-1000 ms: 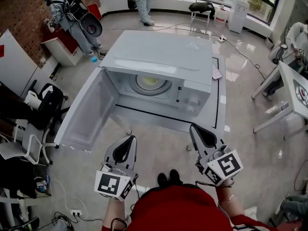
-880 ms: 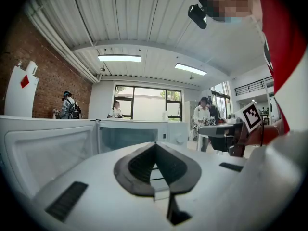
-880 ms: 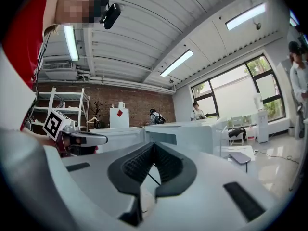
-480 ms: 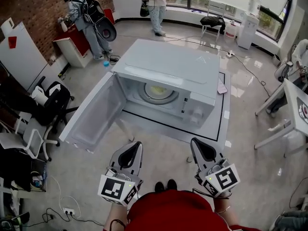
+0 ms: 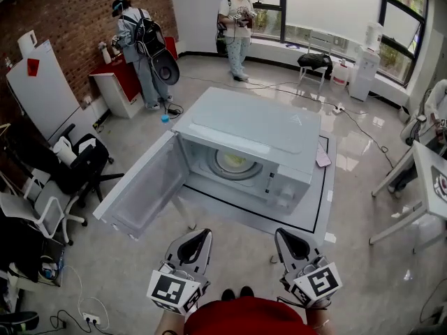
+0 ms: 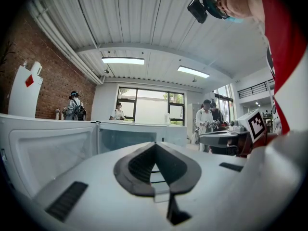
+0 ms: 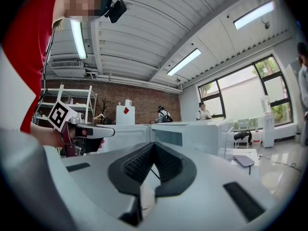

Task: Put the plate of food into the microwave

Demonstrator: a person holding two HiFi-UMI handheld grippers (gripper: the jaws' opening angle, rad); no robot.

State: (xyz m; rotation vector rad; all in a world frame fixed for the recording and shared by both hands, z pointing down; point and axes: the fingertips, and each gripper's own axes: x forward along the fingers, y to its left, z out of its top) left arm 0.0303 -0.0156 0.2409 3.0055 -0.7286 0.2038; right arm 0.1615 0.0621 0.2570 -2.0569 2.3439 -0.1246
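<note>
The white microwave (image 5: 251, 128) stands on a white table (image 5: 318, 211) with its door (image 5: 143, 187) swung wide to the left. Inside, a plate of yellowish food (image 5: 234, 162) sits on the turntable. My left gripper (image 5: 202, 234) and right gripper (image 5: 281, 234) hang side by side close to my body, well short of the microwave. Both are shut and hold nothing. In the left gripper view the left gripper (image 6: 155, 146) points at the open door and cavity. In the right gripper view the right gripper (image 7: 153, 146) faces the microwave's right side, with the other gripper at its left.
A phone (image 5: 323, 159) lies on the table right of the microwave. Office chairs (image 5: 77, 162) stand at the left, another table (image 5: 426, 180) at the right. Two people (image 5: 237, 26) stand at the back by a red counter (image 5: 115, 82).
The view has drawn back from the microwave. Both grippers now sit lower in the picture and farther from the open door, still shut.
</note>
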